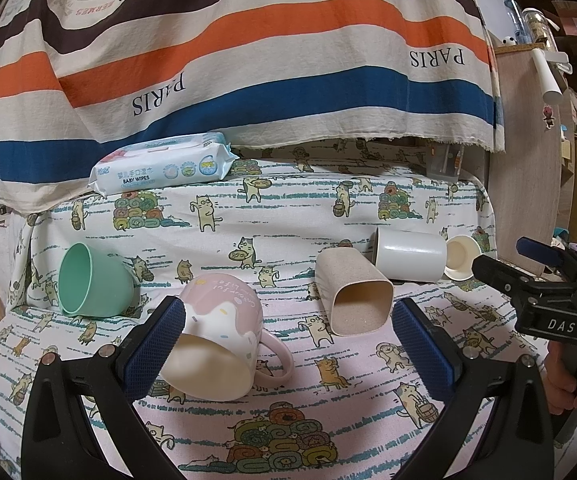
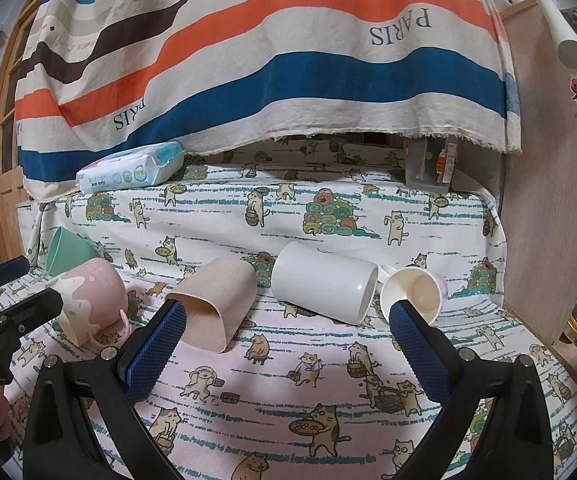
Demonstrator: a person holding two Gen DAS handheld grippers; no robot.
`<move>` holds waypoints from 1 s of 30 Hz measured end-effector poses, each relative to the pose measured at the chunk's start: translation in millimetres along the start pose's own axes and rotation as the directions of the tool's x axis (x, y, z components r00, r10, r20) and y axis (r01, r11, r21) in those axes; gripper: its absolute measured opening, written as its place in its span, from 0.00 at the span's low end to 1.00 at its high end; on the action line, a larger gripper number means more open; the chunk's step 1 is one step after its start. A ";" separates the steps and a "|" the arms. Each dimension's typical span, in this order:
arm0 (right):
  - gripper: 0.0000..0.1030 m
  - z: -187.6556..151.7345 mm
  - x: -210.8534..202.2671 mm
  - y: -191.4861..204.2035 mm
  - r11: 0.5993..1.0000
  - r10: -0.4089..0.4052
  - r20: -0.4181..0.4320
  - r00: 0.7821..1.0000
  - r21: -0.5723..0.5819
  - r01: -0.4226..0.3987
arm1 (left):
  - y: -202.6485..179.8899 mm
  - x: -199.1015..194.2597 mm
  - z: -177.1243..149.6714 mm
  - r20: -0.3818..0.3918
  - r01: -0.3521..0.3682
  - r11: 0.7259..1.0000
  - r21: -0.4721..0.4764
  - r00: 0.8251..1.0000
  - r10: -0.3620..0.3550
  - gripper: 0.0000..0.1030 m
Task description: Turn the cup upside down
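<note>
Several cups lie on their sides on the cat-print cloth. A pink and white mug (image 1: 218,338) lies between the fingers of my open left gripper (image 1: 288,344), touching the left finger, mouth toward the camera. A beige square cup (image 1: 354,296), a white cup (image 1: 410,254), a small cream cup (image 1: 462,258) and a green cup (image 1: 92,280) lie around it. My right gripper (image 2: 288,340) is open and empty in front of the beige cup (image 2: 216,304) and the white cup (image 2: 324,282). The cream cup (image 2: 414,292) sits behind its right finger.
A pack of baby wipes (image 1: 164,168) lies on the raised back ledge. A striped cloth (image 1: 248,60) hangs behind. A wooden panel (image 2: 548,200) stands at the right. A clear box (image 2: 428,168) sits at the back right.
</note>
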State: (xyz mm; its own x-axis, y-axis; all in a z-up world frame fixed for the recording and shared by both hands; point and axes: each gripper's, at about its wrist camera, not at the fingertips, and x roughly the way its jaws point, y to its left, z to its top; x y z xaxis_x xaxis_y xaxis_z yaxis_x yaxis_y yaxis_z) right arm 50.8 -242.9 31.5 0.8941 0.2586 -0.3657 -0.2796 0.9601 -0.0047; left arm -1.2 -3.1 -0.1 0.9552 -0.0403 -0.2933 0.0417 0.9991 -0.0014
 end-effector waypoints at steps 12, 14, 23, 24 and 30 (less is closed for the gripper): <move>0.99 -1.2 7.0 -3.7 1.000 0.002 -0.041 0.999 0.023 -0.001 | 2.8 0.7 0.1 0.000 -0.016 1.000 -0.012 1.000 0.016 1.00; 0.99 -2.4 9.3 -5.1 0.999 0.023 -0.076 0.997 0.039 -0.020 | 5.7 0.3 0.0 0.000 -0.021 0.999 -0.025 1.000 0.021 1.00; 0.99 16.9 45.1 -1.2 0.969 0.156 -0.253 0.955 0.227 -0.099 | 17.2 -4.0 0.5 0.017 -0.083 0.996 -0.040 0.996 0.084 1.00; 0.97 22.6 49.9 4.3 0.972 0.149 -0.258 0.955 0.218 -0.093 | 20.4 -1.9 0.7 -0.001 -0.082 0.995 -0.050 0.997 0.082 1.00; 0.97 48.5 98.1 37.8 0.988 0.087 -0.402 0.912 0.154 -0.027 | 30.8 -2.0 0.5 0.008 -0.131 0.987 -0.090 0.991 0.132 1.00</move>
State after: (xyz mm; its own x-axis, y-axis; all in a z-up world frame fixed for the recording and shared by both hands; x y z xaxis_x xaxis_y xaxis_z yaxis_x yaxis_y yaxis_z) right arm 144.9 -176.1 40.6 0.6501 0.2768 -0.7076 -0.2459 0.9578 0.1488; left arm -1.7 27.8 1.0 0.9547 0.0920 -0.2831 -0.1101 0.9927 -0.0489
